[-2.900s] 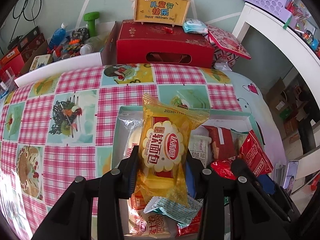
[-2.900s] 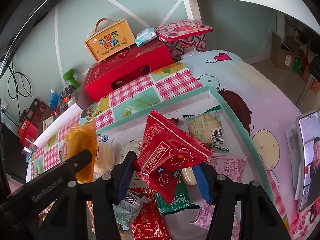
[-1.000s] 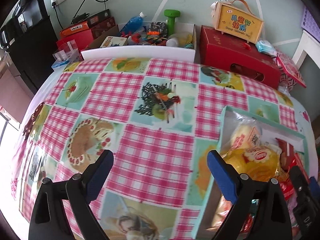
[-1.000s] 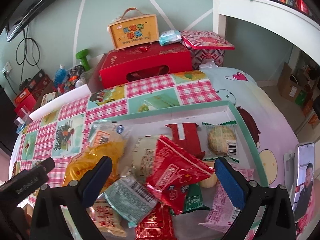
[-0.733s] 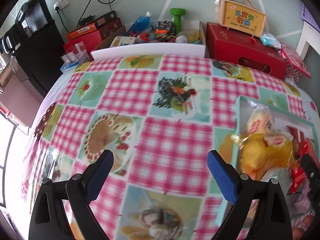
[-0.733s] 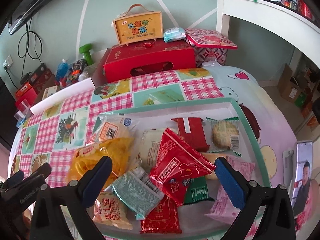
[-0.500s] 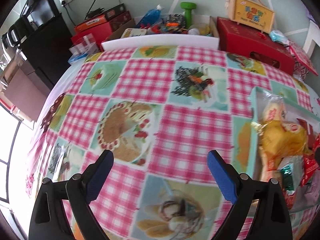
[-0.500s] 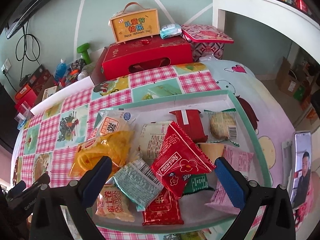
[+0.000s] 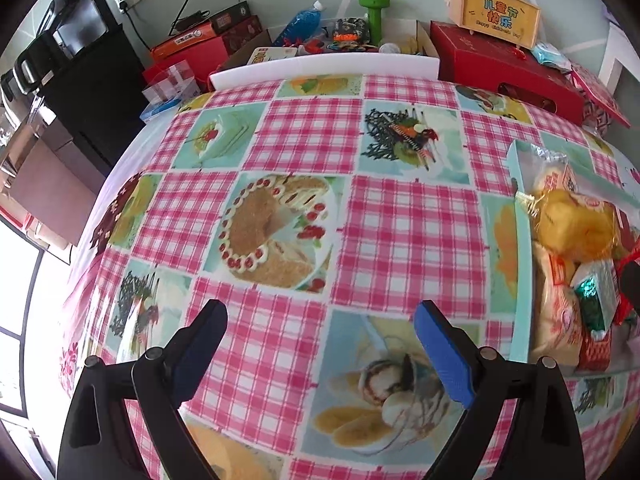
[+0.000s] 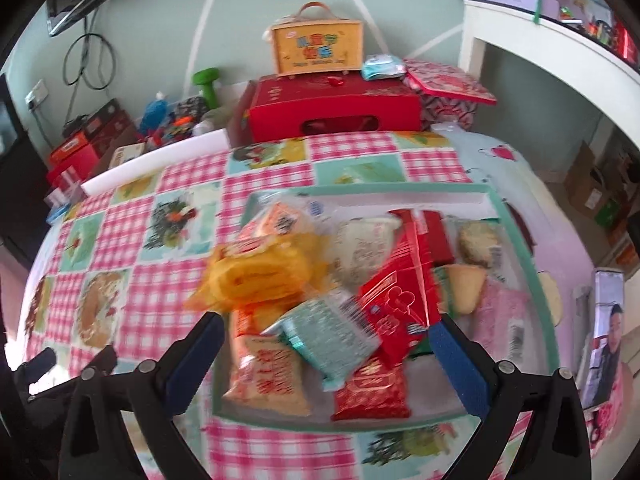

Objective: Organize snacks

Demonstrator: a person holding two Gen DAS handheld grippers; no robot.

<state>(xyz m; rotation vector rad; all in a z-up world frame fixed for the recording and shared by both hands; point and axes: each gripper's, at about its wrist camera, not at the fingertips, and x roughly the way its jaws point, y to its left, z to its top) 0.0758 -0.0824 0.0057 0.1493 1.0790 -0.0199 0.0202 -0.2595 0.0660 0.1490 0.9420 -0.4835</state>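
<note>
Right wrist view showed the right gripper [image 10: 326,350] with jaws wide and empty, the snacks [image 10: 340,292] heaped just ahead between them inside the tray [image 10: 516,224], whose near rim lay crosswise under the jaws. Left gripper [image 9: 320,344], jaws also wide and empty, faced bare table [image 9: 400,224]; the tray lay off to its right.
</note>
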